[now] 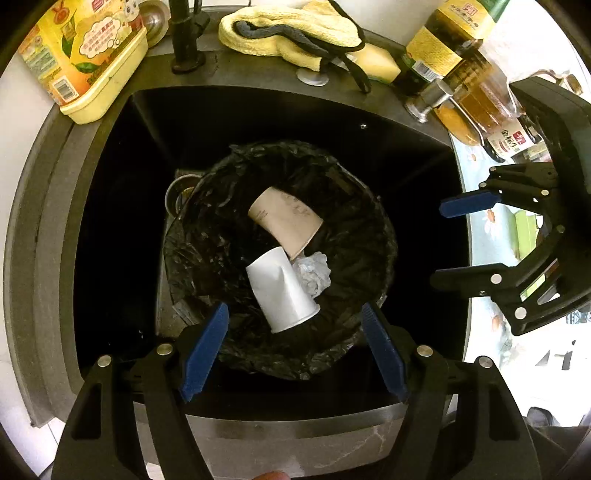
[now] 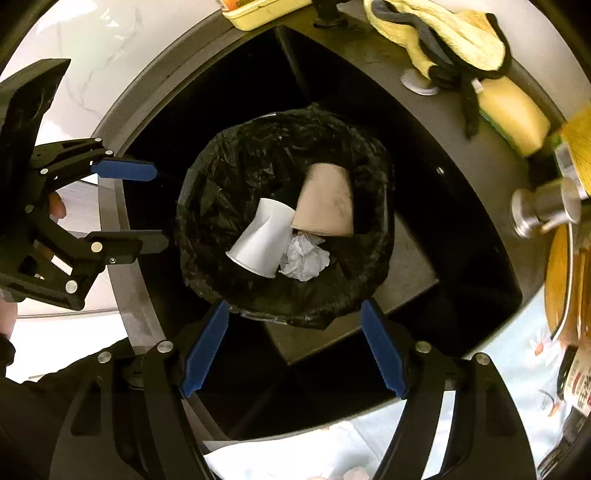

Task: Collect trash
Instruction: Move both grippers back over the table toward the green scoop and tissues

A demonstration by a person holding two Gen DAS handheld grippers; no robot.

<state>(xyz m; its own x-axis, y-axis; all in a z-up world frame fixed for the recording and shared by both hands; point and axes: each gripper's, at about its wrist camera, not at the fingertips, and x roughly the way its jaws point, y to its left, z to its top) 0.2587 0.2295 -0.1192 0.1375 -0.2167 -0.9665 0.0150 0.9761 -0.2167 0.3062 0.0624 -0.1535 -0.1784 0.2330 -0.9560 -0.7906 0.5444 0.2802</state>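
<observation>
A bin lined with a black bag (image 1: pixel 343 236) (image 2: pixel 229 177) stands inside a dark sink. In it lie a brown paper cup (image 1: pixel 284 218) (image 2: pixel 327 201), a white paper cup (image 1: pixel 282 290) (image 2: pixel 262 240) and a crumpled white tissue (image 1: pixel 314 271) (image 2: pixel 304 258). My left gripper (image 1: pixel 295 321) (image 2: pixel 155 203) is open and empty above the bin's near rim. My right gripper (image 2: pixel 295 321) (image 1: pixel 439 243) is open and empty, hovering over the bin from the right side.
The sink's dark rim (image 1: pixel 51 221) surrounds the bin. Behind it are a yellow box (image 1: pixel 81 55), a black tap (image 1: pixel 184 37), a yellow cloth with dark gloves (image 1: pixel 295 33) (image 2: pixel 443 33), a sponge (image 2: pixel 513 114), oil bottles (image 1: pixel 465 74) and a metal dispenser (image 2: pixel 543 210). A floral cloth (image 2: pixel 517 362) lies on the right.
</observation>
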